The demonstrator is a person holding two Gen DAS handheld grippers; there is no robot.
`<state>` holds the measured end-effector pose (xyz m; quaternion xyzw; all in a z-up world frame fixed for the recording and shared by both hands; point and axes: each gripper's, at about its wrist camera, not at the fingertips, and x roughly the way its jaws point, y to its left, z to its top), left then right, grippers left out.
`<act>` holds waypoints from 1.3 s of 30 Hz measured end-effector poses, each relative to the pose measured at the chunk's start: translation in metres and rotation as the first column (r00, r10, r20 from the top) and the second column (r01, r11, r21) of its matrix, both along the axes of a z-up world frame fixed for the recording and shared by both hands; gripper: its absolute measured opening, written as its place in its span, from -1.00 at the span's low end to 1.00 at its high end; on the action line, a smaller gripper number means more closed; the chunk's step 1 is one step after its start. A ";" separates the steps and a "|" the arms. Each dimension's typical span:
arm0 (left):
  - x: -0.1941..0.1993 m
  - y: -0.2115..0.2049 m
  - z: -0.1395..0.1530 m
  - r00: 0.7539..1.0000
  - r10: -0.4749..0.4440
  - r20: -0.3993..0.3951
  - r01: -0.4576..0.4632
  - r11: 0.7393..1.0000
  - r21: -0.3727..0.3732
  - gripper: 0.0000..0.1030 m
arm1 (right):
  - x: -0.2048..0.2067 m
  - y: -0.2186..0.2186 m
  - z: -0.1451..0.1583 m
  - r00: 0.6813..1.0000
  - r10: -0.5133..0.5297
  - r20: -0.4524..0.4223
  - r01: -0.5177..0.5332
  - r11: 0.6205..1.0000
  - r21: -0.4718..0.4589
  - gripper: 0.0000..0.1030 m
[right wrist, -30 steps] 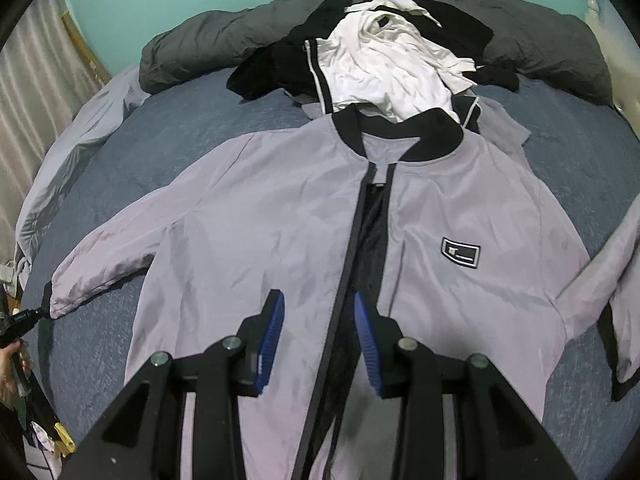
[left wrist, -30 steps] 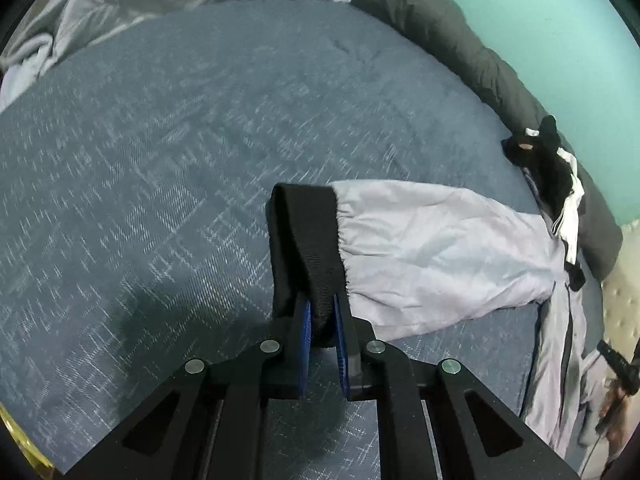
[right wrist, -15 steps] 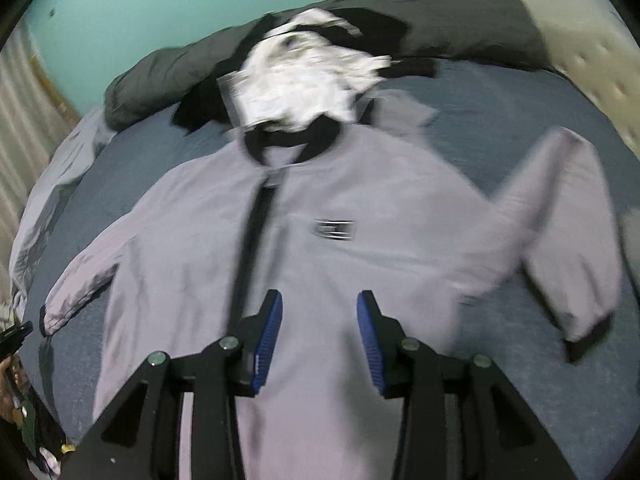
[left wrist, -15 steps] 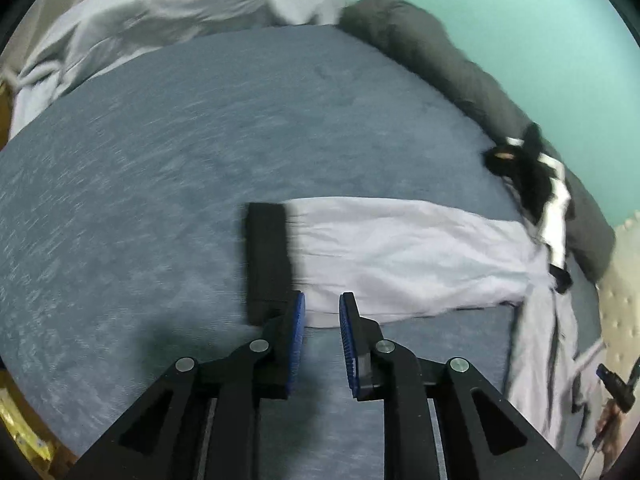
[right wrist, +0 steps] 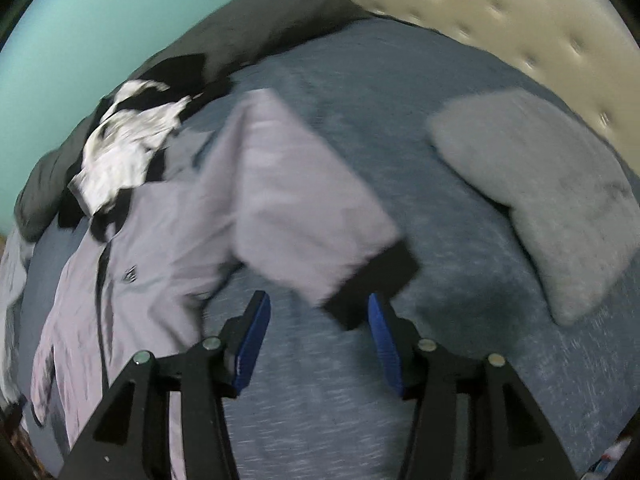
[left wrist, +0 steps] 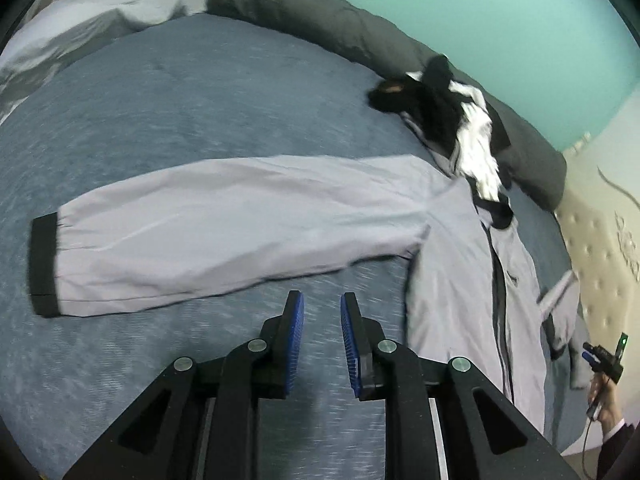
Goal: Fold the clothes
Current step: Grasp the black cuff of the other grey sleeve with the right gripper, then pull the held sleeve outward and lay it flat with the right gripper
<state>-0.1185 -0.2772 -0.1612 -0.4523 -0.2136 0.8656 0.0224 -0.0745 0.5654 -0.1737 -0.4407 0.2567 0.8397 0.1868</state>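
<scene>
A light grey jacket [left wrist: 460, 280] with black collar, zip and cuffs lies face up on the blue bed. One sleeve [left wrist: 240, 224] stretches out flat to the left and ends in a black cuff [left wrist: 42, 264]. My left gripper [left wrist: 322, 304] hovers open just below that sleeve, holding nothing. In the right wrist view the other sleeve [right wrist: 296, 200] lies bent, and its black cuff [right wrist: 372, 280] sits just in front of my wide-open right gripper [right wrist: 318, 308], partly between the fingers; blur hides whether it touches them.
A heap of black and white clothes [left wrist: 452, 120] lies by the jacket's collar against a rolled dark grey duvet [left wrist: 320, 20]. A grey pillow [right wrist: 540, 192] rests near the padded headboard [right wrist: 500, 12]. A hand with the other gripper [left wrist: 604, 364] shows at the right edge.
My left gripper let go of the sleeve cuff, opened and drew back to the right. My right gripper swung from the jacket's front over to the other sleeve's cuff.
</scene>
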 end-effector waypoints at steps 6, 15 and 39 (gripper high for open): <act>-0.010 0.046 -0.004 0.998 -0.054 0.018 0.054 0.999 -0.009 -0.59 | 0.008 0.039 -0.025 0.998 -0.067 -0.017 0.065 0.994 -0.086 0.15; -0.018 0.088 -0.005 0.993 -0.112 0.040 0.113 0.993 -0.035 -0.59 | -0.003 0.047 -0.056 0.997 -0.063 -0.043 0.055 0.984 -0.170 0.37; -0.017 0.123 0.011 0.986 -0.166 0.027 0.167 0.985 -0.050 -0.59 | 0.014 0.056 -0.037 0.987 -0.019 -0.160 0.004 0.996 -0.091 -0.97</act>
